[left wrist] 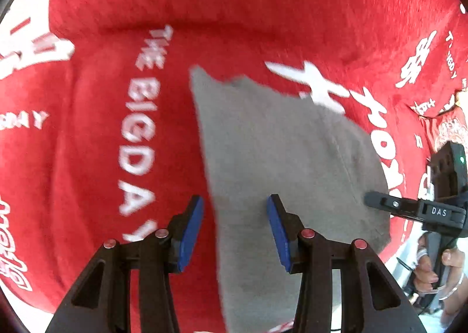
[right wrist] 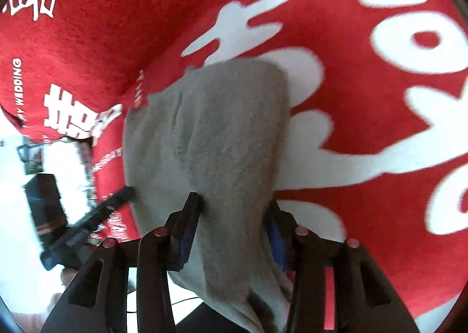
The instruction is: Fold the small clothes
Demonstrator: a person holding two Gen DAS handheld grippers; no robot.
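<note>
Grey cloth (left wrist: 280,163) lies on a red blanket (left wrist: 234,5) printed with white lettering; whether a worktop or a bed sits under the blanket, you cannot tell. Your left tool (left wrist: 235,233) points down at the cloth's near-left edge, blue pads (left wrist: 191,233) apart, nothing between them, released. One pad hangs over the red blanket, the other over grey. Your right tool (right wrist: 231,227) straddles a raised fold of the cloth, which drapes up between the fingers and runs toward the camera. Left finger (right wrist: 190,216) touches the fabric; the right pad is mostly hidden behind it. Whether it is grasping or loose, you cannot tell. From the left view, the right tool's tip reaches the cloth's right edge, your hand (left wrist: 438,268) behind it. Both views are motion-blurred.
</note>
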